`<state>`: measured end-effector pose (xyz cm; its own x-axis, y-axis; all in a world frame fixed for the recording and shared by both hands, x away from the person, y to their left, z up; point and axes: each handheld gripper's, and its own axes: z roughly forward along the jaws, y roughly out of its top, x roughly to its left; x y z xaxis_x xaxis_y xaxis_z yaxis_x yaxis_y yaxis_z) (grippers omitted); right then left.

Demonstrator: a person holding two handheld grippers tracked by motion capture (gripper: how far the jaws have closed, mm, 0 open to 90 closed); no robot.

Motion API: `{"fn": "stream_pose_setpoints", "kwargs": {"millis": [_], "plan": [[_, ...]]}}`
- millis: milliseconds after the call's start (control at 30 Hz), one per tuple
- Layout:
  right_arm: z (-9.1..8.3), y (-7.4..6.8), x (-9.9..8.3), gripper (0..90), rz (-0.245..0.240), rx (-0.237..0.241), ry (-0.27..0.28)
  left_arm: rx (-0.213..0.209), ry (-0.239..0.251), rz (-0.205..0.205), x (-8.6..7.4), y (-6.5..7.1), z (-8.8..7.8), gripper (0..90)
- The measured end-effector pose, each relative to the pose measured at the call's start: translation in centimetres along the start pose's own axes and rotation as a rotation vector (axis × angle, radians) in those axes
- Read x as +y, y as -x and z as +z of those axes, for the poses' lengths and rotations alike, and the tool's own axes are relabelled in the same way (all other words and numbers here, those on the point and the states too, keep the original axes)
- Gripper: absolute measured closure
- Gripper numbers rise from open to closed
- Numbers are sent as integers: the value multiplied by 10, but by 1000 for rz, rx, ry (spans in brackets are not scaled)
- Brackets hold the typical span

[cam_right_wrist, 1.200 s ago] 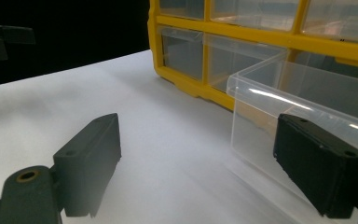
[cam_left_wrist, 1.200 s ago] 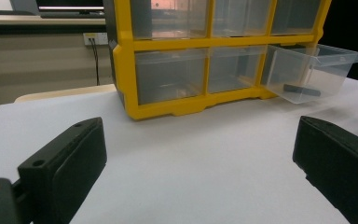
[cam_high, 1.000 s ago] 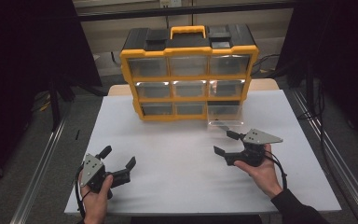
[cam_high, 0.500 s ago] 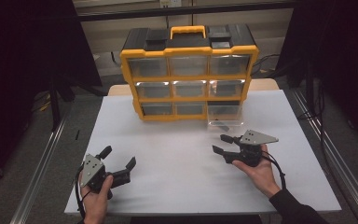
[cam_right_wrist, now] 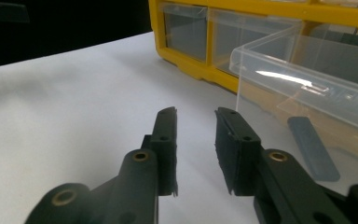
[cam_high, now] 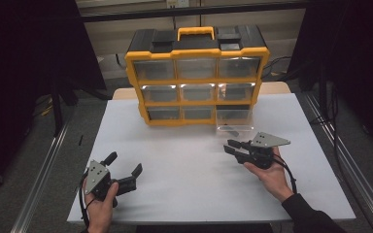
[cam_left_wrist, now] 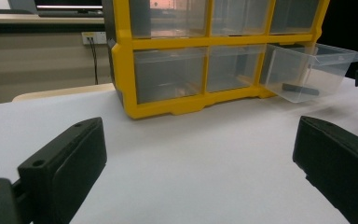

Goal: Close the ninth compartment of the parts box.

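A yellow and black drawer cabinet [cam_high: 196, 77] stands at the far middle of the white table [cam_high: 184, 170]. Its bottom right clear drawer [cam_high: 234, 121] is pulled out, and a small dark flat piece [cam_high: 232, 131] lies inside. My right gripper [cam_high: 228, 146] sits just in front of that drawer; its jaws have just been closing, and a narrow gap with nothing in it remains. In the right gripper view the jaws [cam_right_wrist: 196, 126] point past the drawer [cam_right_wrist: 307, 88] and the dark piece [cam_right_wrist: 314, 147]. My left gripper [cam_high: 124, 162] rests near the front left, open wide and empty.
In the left gripper view the cabinet [cam_left_wrist: 168, 100] stands ahead with the pulled-out drawer [cam_left_wrist: 312, 70] to the right. Metal rails run along both sides of the table, with dark floor beyond. Bare white tabletop lies between the two hands.
The right gripper's jaws have drawn much closer together, with nothing between them. Both hands and the left gripper's wide jaws have stayed as they were.
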<state>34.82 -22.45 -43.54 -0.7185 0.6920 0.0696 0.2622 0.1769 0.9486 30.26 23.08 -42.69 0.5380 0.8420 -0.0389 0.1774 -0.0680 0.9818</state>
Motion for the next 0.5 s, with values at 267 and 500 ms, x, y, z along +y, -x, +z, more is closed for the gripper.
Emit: {"fn": "stream_pose_setpoints", "kwargs": {"millis": [267,500], "plan": [[6,4,3,849,9,25,2,3,3,1,0,0,0,28],[12,5,4,900,7,33,-23,2,3,0,0,0,0,28]]}}
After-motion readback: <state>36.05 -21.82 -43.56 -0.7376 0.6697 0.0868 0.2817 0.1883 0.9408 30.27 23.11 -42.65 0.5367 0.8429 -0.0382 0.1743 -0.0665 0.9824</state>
